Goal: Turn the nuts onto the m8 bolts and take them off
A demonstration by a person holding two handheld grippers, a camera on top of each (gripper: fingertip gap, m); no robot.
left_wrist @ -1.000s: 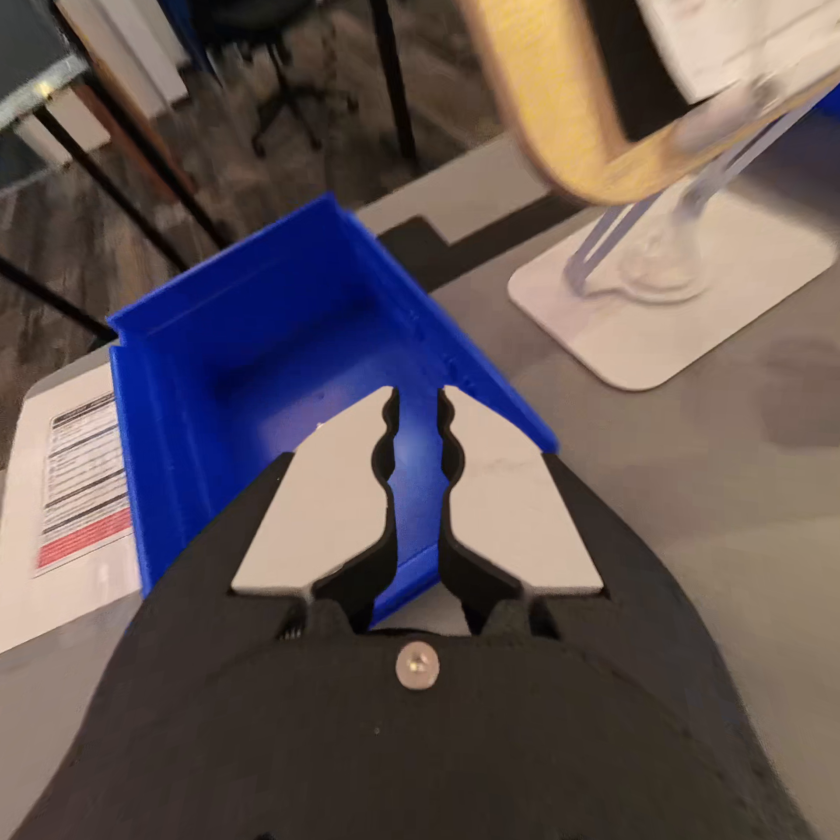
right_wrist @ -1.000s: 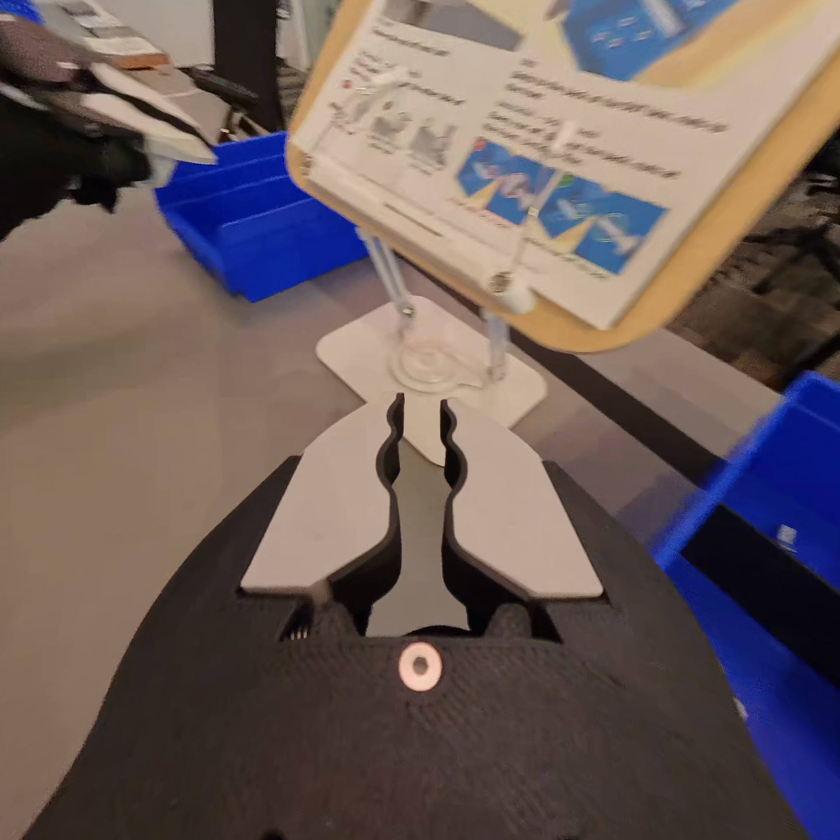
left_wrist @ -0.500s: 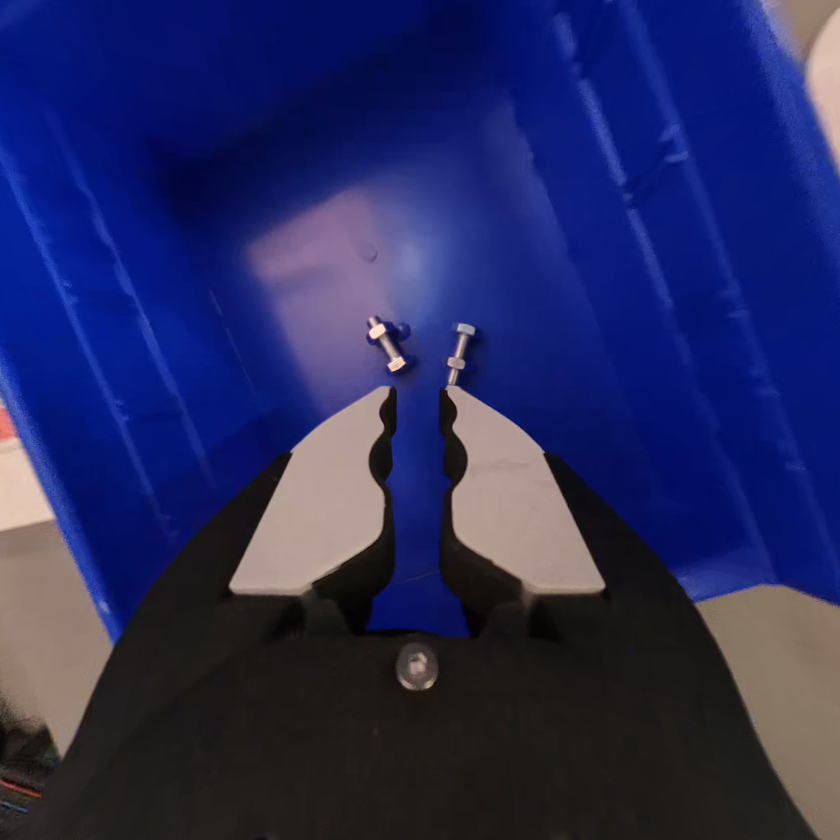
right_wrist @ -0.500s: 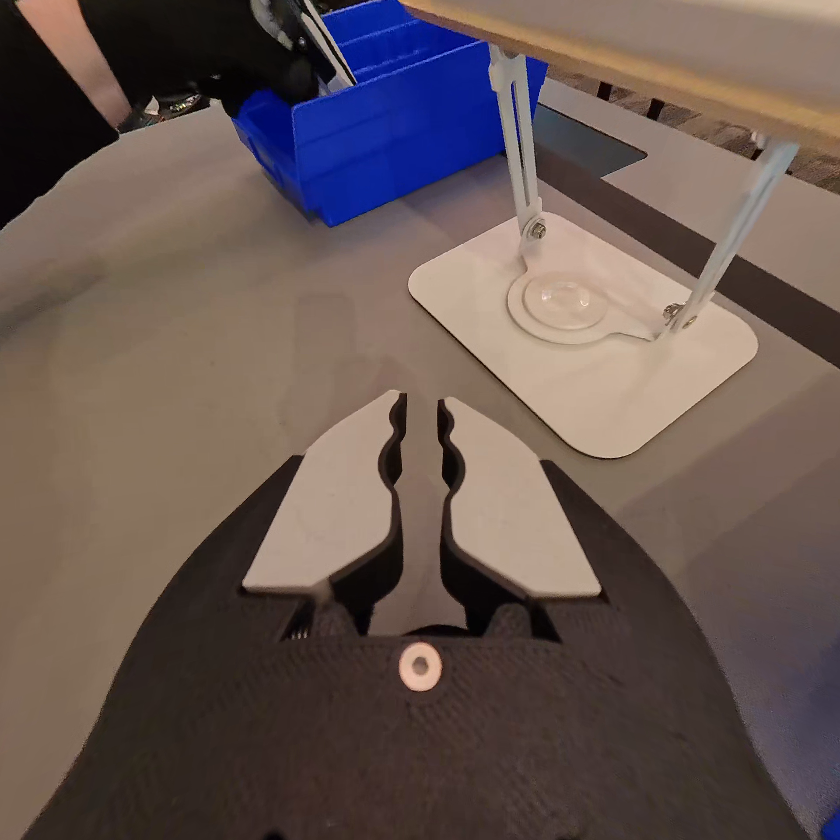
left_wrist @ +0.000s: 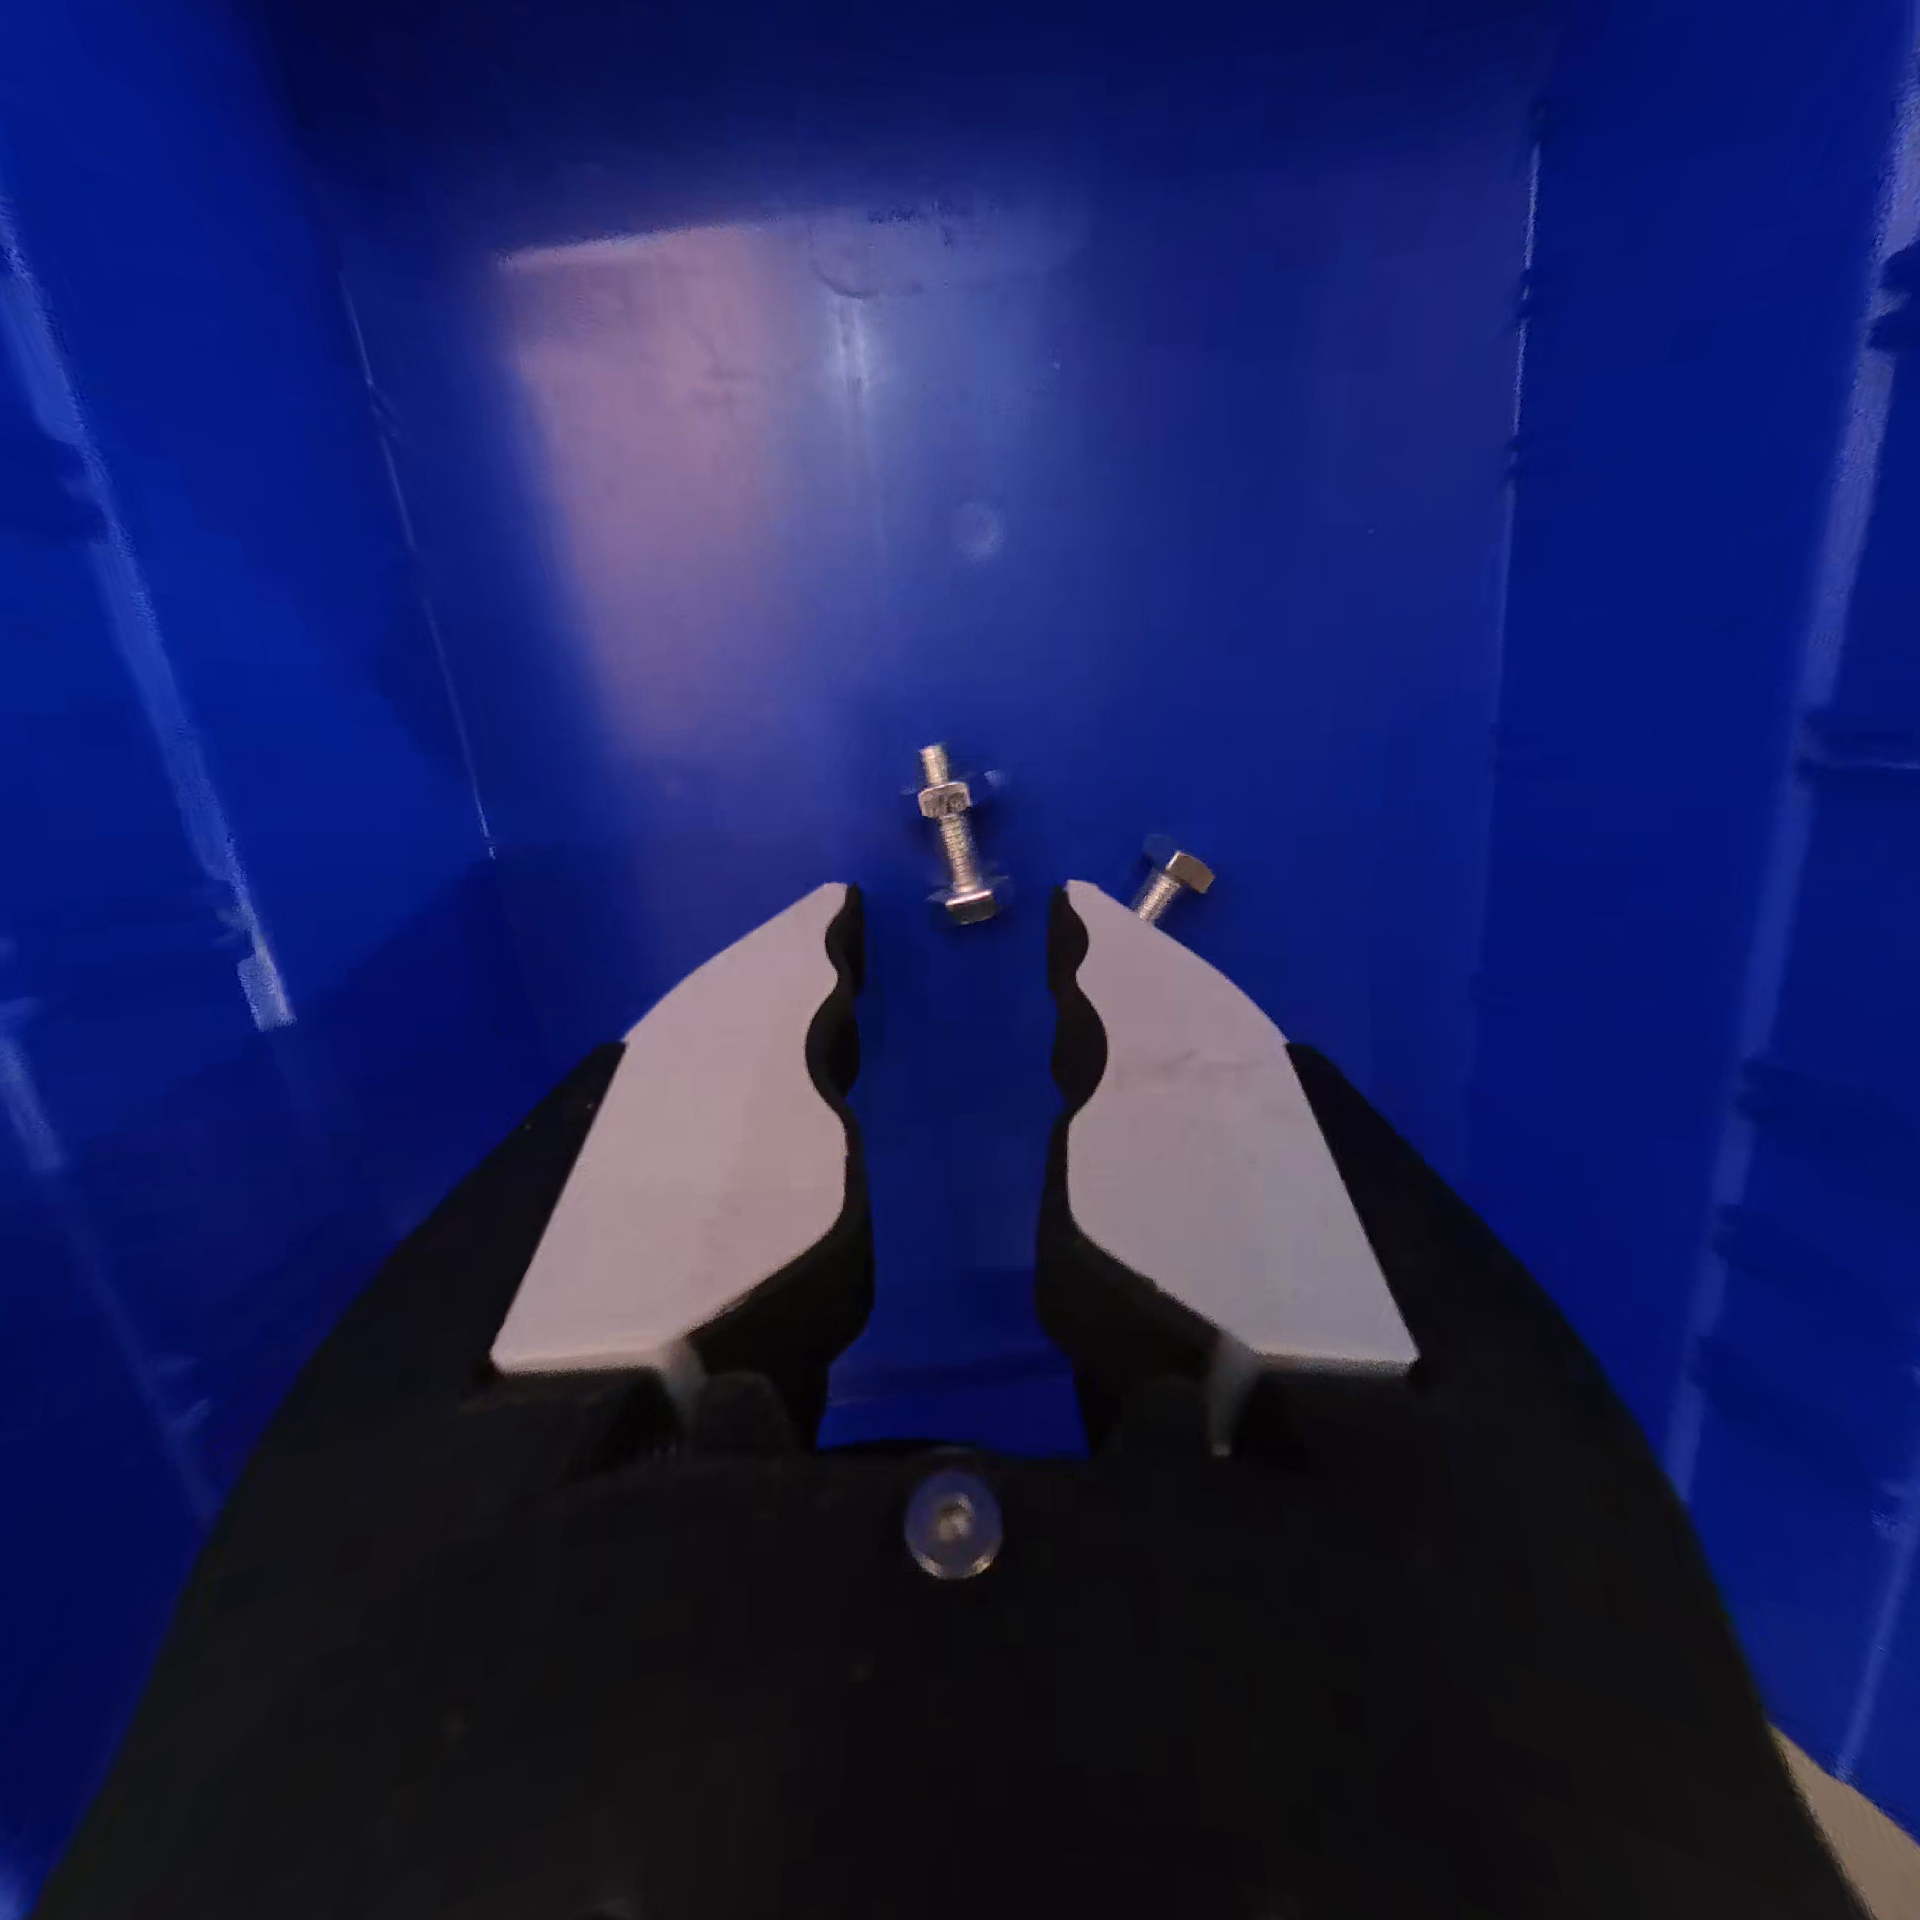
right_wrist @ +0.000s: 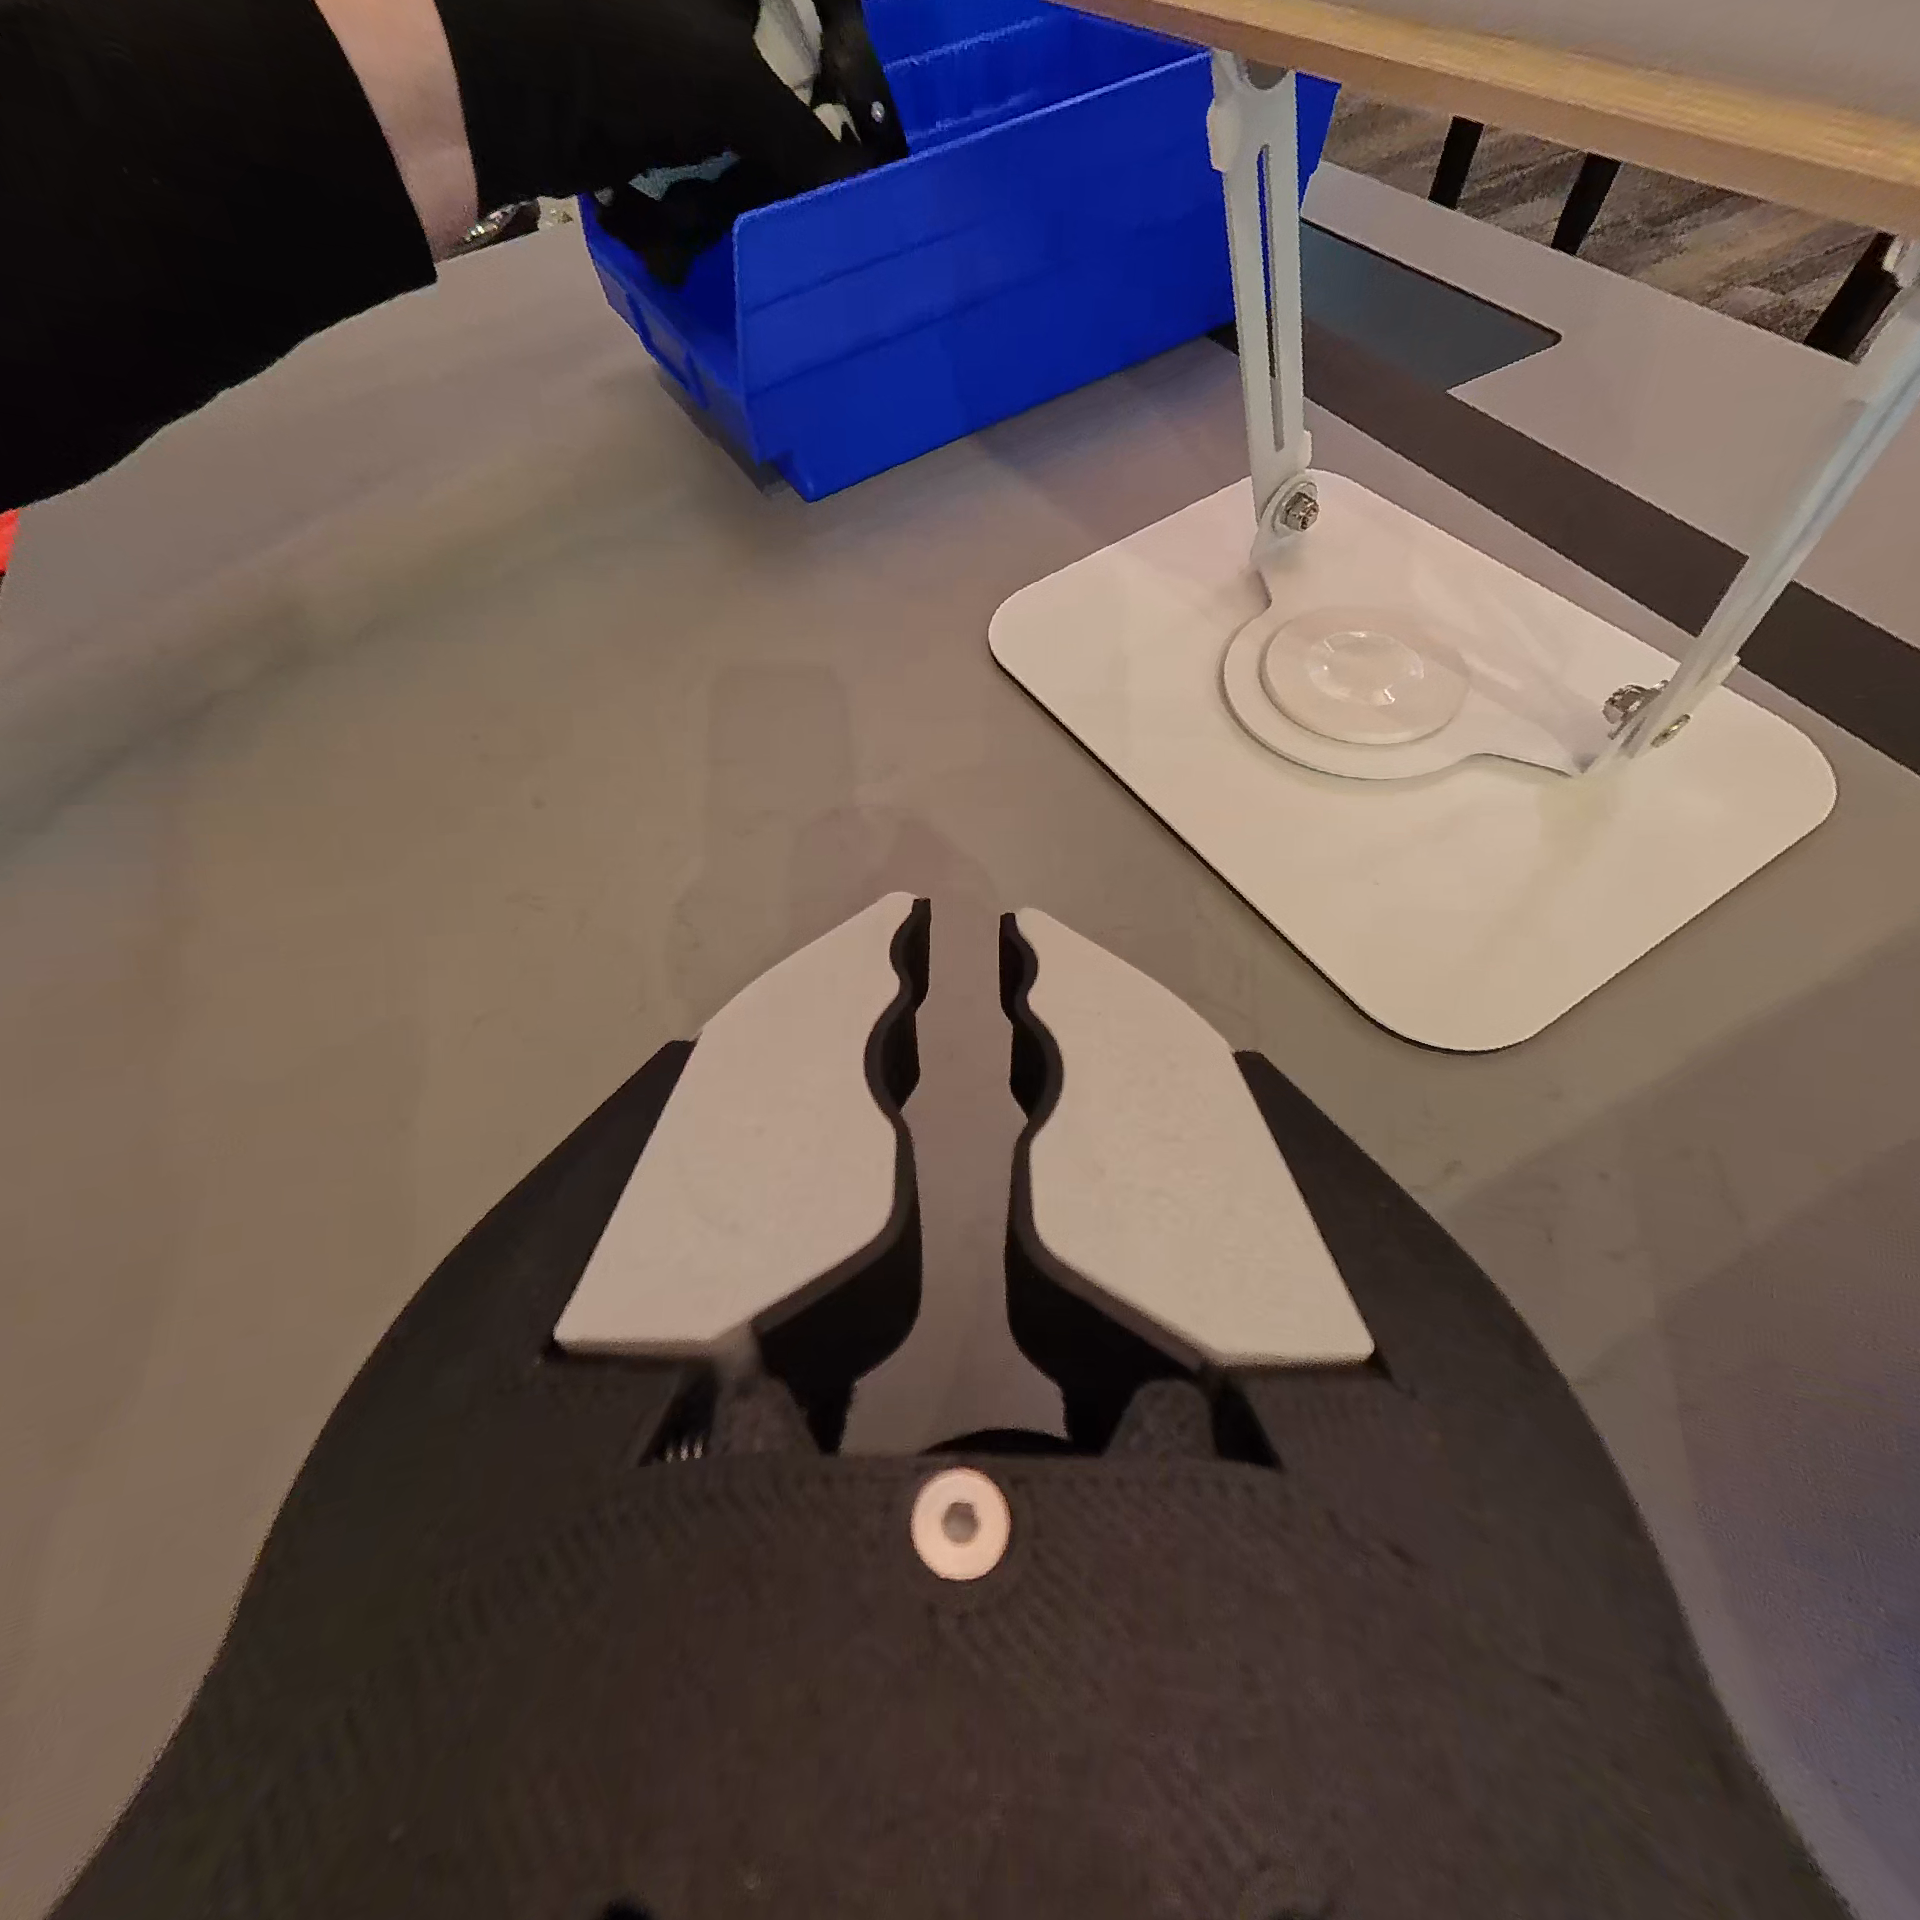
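Reaching into the blue bin (left_wrist: 1662,623), my left gripper (left_wrist: 954,902) hangs with its jaws released, nothing between them but the bin's bare floor. Contents of the bin: two silver bolts. One bolt (left_wrist: 956,842) lies just ahead of the gap between my fingertips, its head nearest me, with a nut (left_wrist: 943,800) threaded on near the far end of its shank. The second bolt (left_wrist: 1172,881) lies just beside it to the right, tilted, head away from me; its shank runs behind my right-hand fingertip (left_wrist: 1101,914), so whether it carries a nut cannot be told. Both rest toward the middle of the bin floor, well apart from the side walls.

In the right wrist view, the same bin (right_wrist: 935,312) stands toward the far left of the grey table (right_wrist: 416,831), with a black-gloved hand (right_wrist: 644,94) lowering into its open top. My right gripper (right_wrist: 964,914) hovers over the middle of the table, jaws slightly parted and gripping nothing. A white stand base (right_wrist: 1455,883) sits on the table's right side, its two struts holding up a wooden board (right_wrist: 1558,94) along the upper edge.
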